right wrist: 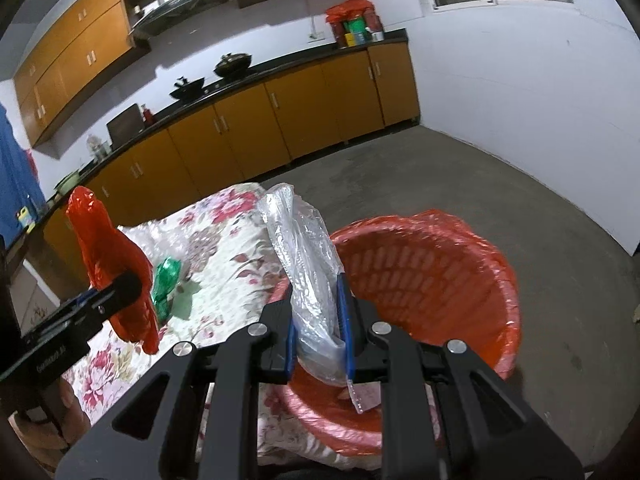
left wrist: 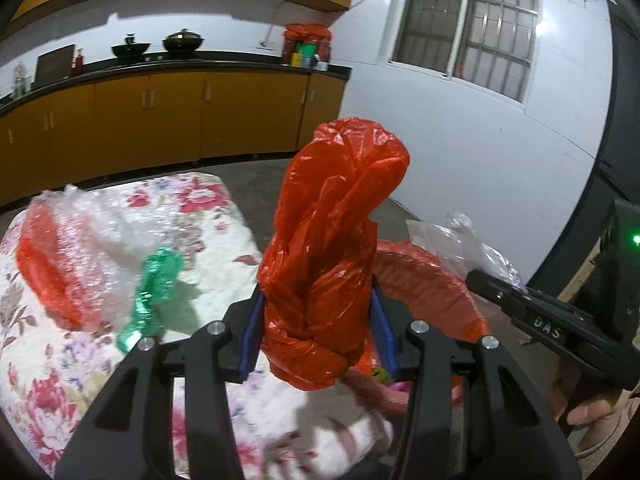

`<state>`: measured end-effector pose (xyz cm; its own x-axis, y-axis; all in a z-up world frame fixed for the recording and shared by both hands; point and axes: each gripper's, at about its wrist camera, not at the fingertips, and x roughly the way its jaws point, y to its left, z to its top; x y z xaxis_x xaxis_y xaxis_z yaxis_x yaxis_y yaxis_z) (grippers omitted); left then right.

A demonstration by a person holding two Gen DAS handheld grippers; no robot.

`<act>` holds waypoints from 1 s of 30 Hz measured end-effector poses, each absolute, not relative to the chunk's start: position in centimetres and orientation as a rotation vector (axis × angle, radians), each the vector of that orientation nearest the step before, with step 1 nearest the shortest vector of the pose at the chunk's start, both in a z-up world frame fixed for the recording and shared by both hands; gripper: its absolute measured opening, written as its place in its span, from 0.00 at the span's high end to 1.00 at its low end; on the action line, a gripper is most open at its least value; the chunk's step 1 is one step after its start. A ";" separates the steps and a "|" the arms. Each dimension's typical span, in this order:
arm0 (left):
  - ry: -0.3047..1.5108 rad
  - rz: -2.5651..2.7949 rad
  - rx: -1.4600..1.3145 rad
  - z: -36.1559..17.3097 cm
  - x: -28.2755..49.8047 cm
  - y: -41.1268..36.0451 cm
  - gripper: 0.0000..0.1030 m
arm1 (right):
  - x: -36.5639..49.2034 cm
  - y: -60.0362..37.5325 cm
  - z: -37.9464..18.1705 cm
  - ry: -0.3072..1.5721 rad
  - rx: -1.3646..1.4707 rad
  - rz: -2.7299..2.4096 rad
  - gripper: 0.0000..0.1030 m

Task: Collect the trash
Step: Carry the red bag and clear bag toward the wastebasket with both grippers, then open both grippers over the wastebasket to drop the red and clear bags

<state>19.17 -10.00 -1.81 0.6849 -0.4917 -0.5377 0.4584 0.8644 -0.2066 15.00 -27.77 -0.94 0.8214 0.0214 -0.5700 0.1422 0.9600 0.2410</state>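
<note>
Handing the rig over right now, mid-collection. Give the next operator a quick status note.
Left gripper: shut on the red plastic bag, held above the floral-cloth table.
Right gripper: shut on the clear plastic bag, at the rim of the red-lined basket.
Done: both bags lifted.
Left: drop both into the basket, then fetch the green wrapper and the bubble wrap on the table.
</note>
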 end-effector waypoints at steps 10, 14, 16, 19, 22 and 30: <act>0.650 -0.613 -0.036 -2.8 20.1 -14.2 0.55 | 15.2 -31.5 -1.1 0.595 0.355 -0.108 0.83; 0.658 -0.638 -0.023 -3.2 20.5 -16.0 0.55 | 15.2 -32.5 -1.1 0.588 0.377 -0.114 0.82; 0.664 -0.650 -0.019 -3.4 20.9 -16.9 0.54 | 15.4 -33.1 -1.2 0.585 0.389 -0.115 0.82; 0.678 -0.665 -0.016 -3.9 21.4 -18.1 0.54 | 15.5 -33.8 -1.3 0.583 0.403 -0.113 0.83; 0.694 -0.675 -0.016 -4.4 22.0 -18.9 0.54 | 15.8 -34.2 -1.3 0.584 0.412 -0.112 0.82; 0.737 -0.687 -0.004 -6.1 23.0 -20.5 0.44 | 16.0 -35.3 -1.8 0.585 0.465 -0.099 0.69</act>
<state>22.95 -20.46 -6.05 0.5340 -0.5780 -0.6171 0.5756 0.7831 -0.2355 16.02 -35.27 -1.83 0.8324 0.0394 -0.5528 0.2197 0.8923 0.3944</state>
